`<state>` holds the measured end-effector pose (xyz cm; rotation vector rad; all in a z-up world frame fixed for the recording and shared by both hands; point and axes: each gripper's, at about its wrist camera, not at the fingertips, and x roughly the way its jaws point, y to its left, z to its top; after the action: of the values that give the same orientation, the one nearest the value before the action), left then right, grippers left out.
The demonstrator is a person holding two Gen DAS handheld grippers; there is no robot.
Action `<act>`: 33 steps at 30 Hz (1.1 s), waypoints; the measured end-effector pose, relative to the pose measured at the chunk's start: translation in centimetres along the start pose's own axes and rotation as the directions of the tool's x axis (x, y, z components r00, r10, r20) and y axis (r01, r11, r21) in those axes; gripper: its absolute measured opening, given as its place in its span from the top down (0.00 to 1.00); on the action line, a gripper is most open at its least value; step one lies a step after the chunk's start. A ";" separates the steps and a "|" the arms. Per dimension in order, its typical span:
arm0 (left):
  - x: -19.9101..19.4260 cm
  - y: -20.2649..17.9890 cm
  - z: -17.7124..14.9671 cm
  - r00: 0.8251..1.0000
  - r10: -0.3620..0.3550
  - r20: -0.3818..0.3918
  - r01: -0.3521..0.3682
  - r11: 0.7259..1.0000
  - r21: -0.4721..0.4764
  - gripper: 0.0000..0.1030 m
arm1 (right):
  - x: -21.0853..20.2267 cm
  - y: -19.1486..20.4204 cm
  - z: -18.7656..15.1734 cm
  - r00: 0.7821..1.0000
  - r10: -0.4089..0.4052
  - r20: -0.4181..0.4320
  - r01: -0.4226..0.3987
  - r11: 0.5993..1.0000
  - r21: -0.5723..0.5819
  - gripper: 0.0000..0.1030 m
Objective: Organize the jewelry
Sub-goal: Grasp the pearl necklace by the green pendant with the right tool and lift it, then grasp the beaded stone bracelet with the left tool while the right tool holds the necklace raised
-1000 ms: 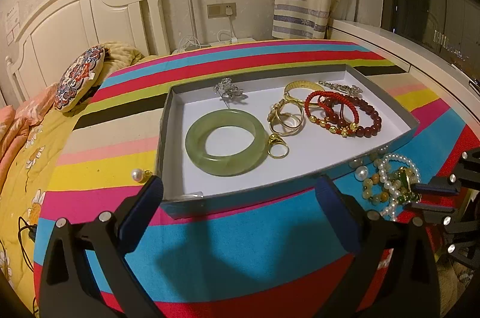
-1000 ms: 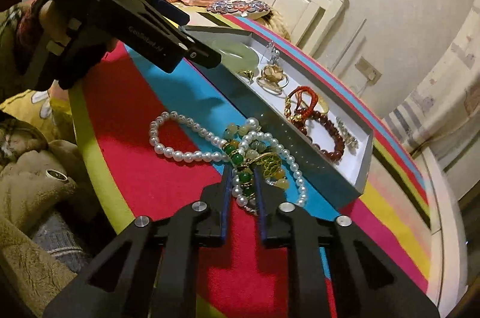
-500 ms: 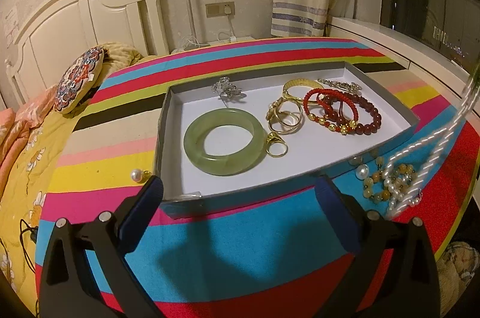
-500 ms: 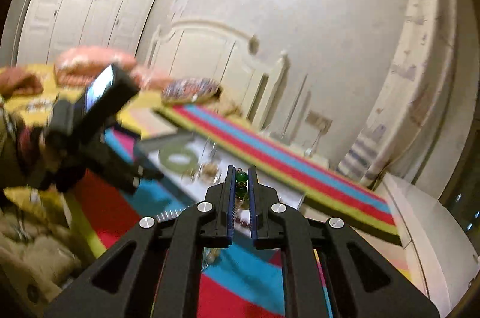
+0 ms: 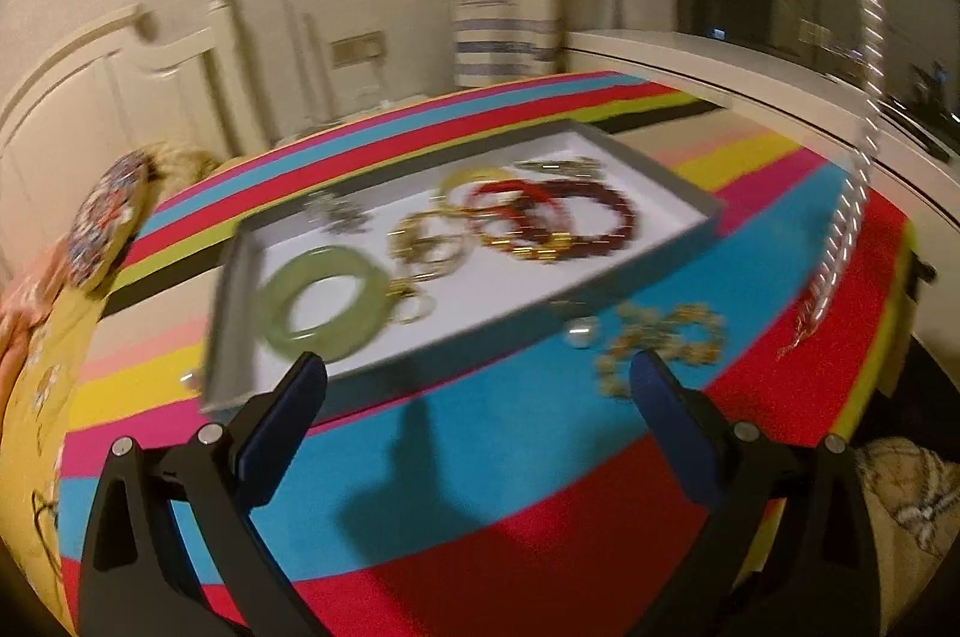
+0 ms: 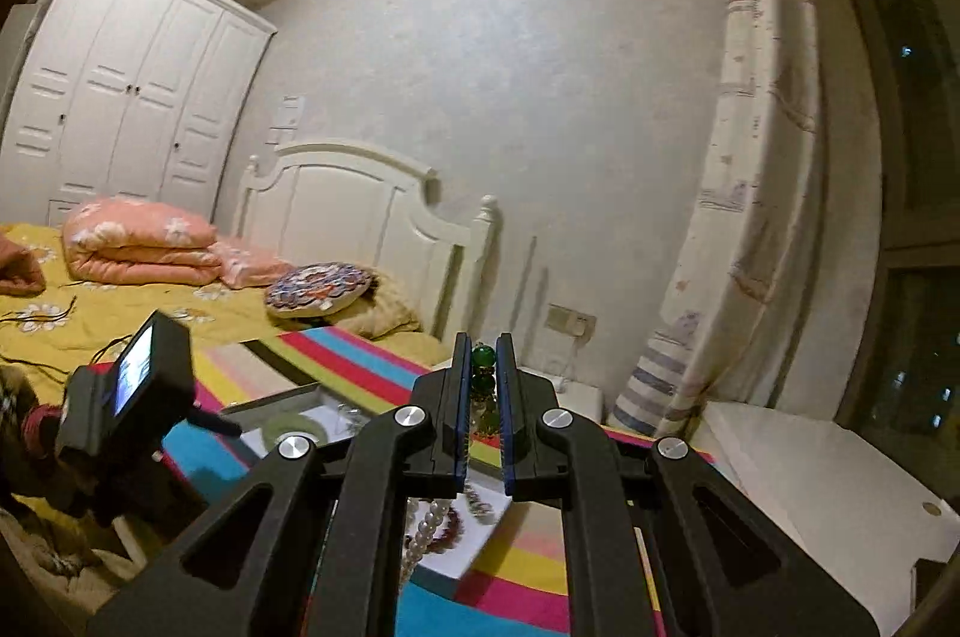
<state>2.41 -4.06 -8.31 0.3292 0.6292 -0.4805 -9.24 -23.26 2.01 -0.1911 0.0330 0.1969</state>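
Observation:
My right gripper (image 6: 483, 355) is shut on the pearl necklace's green beads (image 6: 482, 358) and is lifted high above the table; pearls (image 6: 427, 523) hang below it. In the left wrist view the pearl strand (image 5: 855, 193) hangs at the right, over the cloth. The grey jewelry tray (image 5: 672, 247) holds a jade bangle (image 5: 324, 301), gold rings (image 5: 429, 241) and red bead bracelets (image 5: 552, 217). My left gripper (image 5: 477, 391) is open and empty, hovering near the tray's front edge. A yellowish bead bracelet (image 5: 660, 337) and a loose pearl (image 5: 581, 334) lie on the cloth in front of the tray.
The table has a rainbow-striped cloth (image 5: 480, 487). A bed with a yellow sheet (image 6: 120, 313), a round patterned cushion (image 6: 318, 289) and a white headboard (image 6: 360, 211) lies to the left. A white window ledge (image 5: 750, 78) and a curtain (image 6: 750, 217) are at the right.
My right gripper has lifted the pearl necklace off the cloth, high above the table. The left gripper has shifted, its view now blurred; the bead bracelet stays on the cloth.

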 end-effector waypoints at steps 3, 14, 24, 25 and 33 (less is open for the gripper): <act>0.3 -1.7 0.3 0.992 -0.122 -0.020 0.122 0.992 0.014 0.12 | -0.3 -0.8 -0.1 1.000 -0.016 -0.001 0.016 1.000 0.016 0.93; 2.1 -3.6 0.8 0.943 -0.323 -0.077 0.320 0.946 -0.044 0.48 | -0.1 -1.4 -1.7 0.999 -0.002 -0.036 0.004 0.999 0.054 0.93; 3.9 -5.0 1.7 0.964 -0.245 -0.105 0.245 0.969 -0.008 0.61 | -0.2 -1.5 -2.4 0.999 0.012 -0.042 -0.009 0.998 0.067 0.92; 3.8 -5.3 1.6 0.968 -0.231 -0.102 0.233 0.972 0.008 0.63 | -0.2 -1.6 -2.5 0.999 0.011 -0.043 -0.007 0.997 0.071 0.92; 2.6 -4.1 0.0 0.962 -0.260 -0.077 0.259 0.965 -0.027 0.92 | -0.2 -1.7 -2.7 0.999 0.006 -0.047 -0.002 0.997 0.078 0.92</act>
<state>2.11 -8.33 -10.50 0.2520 0.7584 -0.7162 -9.15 -25.50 -0.30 -0.1181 0.0879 0.1945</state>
